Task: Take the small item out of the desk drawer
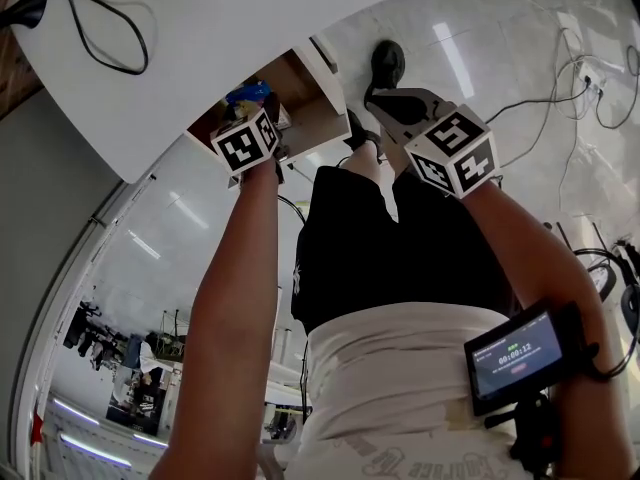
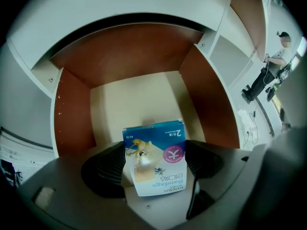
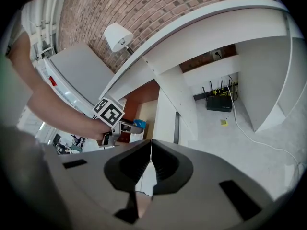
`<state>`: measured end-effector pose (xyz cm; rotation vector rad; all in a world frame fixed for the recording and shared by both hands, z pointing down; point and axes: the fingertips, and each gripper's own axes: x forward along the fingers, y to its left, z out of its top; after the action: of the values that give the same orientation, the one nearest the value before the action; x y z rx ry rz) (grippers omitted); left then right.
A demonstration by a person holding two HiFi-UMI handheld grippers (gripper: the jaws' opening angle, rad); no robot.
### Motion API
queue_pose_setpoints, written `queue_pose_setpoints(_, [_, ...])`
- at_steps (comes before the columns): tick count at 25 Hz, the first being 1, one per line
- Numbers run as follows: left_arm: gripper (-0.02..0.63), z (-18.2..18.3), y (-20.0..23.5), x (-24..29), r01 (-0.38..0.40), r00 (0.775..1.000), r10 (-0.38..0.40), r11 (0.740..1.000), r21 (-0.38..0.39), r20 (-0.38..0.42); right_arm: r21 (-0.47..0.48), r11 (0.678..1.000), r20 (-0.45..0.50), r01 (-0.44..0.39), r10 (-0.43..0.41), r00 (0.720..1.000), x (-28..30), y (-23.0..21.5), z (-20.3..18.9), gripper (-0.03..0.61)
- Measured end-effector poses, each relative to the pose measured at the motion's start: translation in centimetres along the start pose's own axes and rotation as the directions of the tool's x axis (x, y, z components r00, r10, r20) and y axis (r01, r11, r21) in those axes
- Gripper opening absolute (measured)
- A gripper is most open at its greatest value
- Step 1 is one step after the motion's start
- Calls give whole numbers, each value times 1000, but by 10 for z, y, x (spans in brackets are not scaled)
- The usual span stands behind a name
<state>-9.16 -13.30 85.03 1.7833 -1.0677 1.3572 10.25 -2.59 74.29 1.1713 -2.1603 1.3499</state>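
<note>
The person's bare left arm (image 1: 235,298) stretches straight forward and down, with the hand wrapped around the left gripper (image 1: 256,108). The jaws of the left gripper (image 2: 156,163) are closed on the two sides of a small box (image 2: 154,150), which stands upright between them. The right arm (image 1: 545,258) reaches forward beside it, holding the right gripper (image 1: 378,96). The jaws of the right gripper (image 3: 151,163) are pressed together with nothing between them.

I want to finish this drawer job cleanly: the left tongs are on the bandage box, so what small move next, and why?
Probably draw the left tongs up and back, out of the drawer. Their jaws are closed on the blue bandage box, and the drawer's brown walls show around it, so the box looks gripped but not yet clear.
</note>
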Motion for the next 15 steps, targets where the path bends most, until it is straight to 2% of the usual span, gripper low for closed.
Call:
queue_pose_setpoints(7, [383,1,-3,-10,-1,999,2,999,-38,39,-20,1000,-3,-5,5,1000,-2,3,-10,6])
queue_pose_setpoints(15, [383,2,-28,-23,49,995,-41,996,-77,94,-29,1000,-4,8,-8,1000,-5,-3,-23,6])
